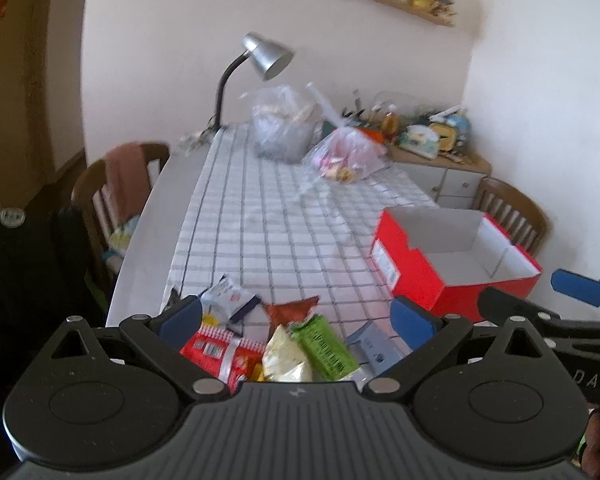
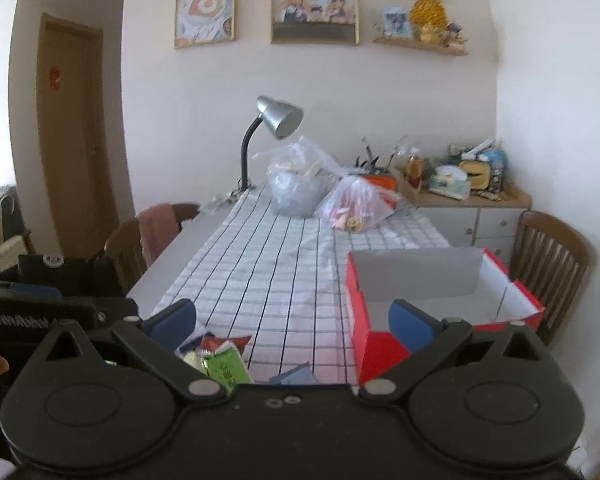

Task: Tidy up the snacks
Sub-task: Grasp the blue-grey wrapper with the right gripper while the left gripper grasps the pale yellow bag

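Several snack packets lie at the near edge of the checked tablecloth: a red packet [image 1: 216, 350], a cream packet [image 1: 286, 362], a green packet [image 1: 326, 346], a white-blue packet [image 1: 226, 294], a brown-red packet [image 1: 292, 308] and a grey-blue packet [image 1: 374, 346]. My left gripper [image 1: 298, 316] is open and empty just above them. An open, empty red box [image 1: 452, 256] stands to the right. My right gripper [image 2: 292, 318] is open and empty, near the red box [image 2: 432, 292]; the green packet [image 2: 224, 368] shows below it.
Two clear plastic bags [image 2: 300, 188] of items and a silver desk lamp [image 2: 278, 120] stand at the table's far end. Wooden chairs stand at the left [image 2: 140, 240] and right [image 2: 548, 260]. A cluttered sideboard [image 2: 468, 200] is behind the right chair.
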